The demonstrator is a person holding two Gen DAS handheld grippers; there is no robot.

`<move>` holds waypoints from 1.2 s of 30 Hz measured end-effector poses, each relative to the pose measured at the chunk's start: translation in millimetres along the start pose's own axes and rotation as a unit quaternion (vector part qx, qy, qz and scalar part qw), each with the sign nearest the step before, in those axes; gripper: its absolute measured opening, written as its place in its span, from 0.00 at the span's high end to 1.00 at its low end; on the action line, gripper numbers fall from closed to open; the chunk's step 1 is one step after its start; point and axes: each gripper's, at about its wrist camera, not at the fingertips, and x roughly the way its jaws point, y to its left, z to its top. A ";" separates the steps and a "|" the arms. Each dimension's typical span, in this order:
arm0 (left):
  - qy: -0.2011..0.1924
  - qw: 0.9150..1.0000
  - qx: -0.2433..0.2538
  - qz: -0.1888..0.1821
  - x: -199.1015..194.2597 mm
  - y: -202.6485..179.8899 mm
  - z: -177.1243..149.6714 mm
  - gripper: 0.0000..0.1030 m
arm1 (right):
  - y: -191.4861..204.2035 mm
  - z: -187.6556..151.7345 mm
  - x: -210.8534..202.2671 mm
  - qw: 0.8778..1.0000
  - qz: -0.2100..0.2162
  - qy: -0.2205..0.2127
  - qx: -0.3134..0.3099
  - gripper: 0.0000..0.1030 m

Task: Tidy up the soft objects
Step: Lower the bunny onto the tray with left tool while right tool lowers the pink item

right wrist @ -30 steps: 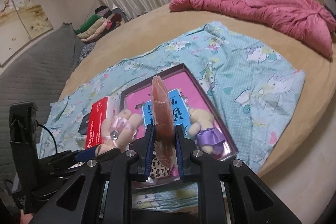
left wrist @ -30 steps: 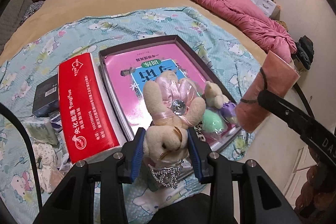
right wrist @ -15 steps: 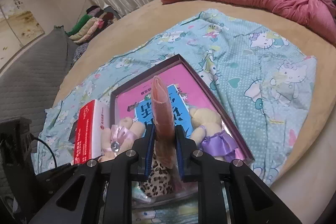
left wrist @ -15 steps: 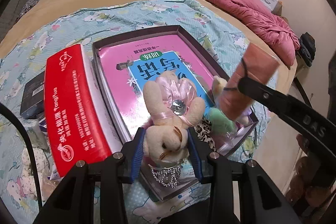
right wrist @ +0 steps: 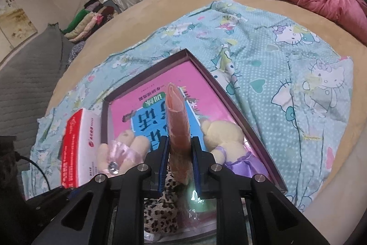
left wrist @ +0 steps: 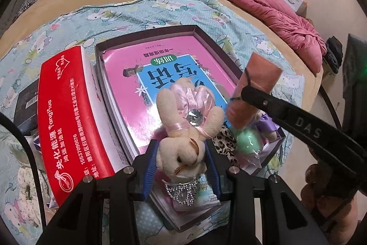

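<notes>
Your left gripper has its jaws closed on the cream plush bear, squeezing the head; the body with its pink bow points away toward 12 o'clock, over the near end of the box. Long axis runs along the fingers, so the bear should lie lengthwise down the pink book if lowered as is.

Your right gripper is pinched tight on the folded peach cloth, a thin strip standing on edge and running out to 12 o'clock between the pads.

The box lies straight ahead and below both grippers. In the right wrist view the purple-dressed bear sits at 1 o'clock of the jaws against the box's right wall, and your bear shows at 10 o'clock. The leopard-print piece and the green soft item crowd the near corner beneath the cloth.

Judgement: the cloth hangs nearer the right wall, the bear nearer the left. Bare book lies at 12 o'clock; the near corner is the cramped spot. The red tissue pack sits outside, at 9 o'clock.
</notes>
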 end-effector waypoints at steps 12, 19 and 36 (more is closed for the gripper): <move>-0.002 1.000 0.013 -0.001 7.0 -1.8 2.0 0.61 | -4.1 -8.3 21.5 1.000 -0.008 0.027 0.010 0.81; 0.003 1.000 0.013 -0.006 10.8 -4.6 3.5 0.61 | -8.1 -10.3 16.9 1.000 -0.020 0.022 0.001 0.79; 0.009 1.000 -0.006 -0.015 9.5 -6.3 4.6 0.59 | -13.3 -10.6 -6.5 1.000 -0.013 0.013 0.000 0.55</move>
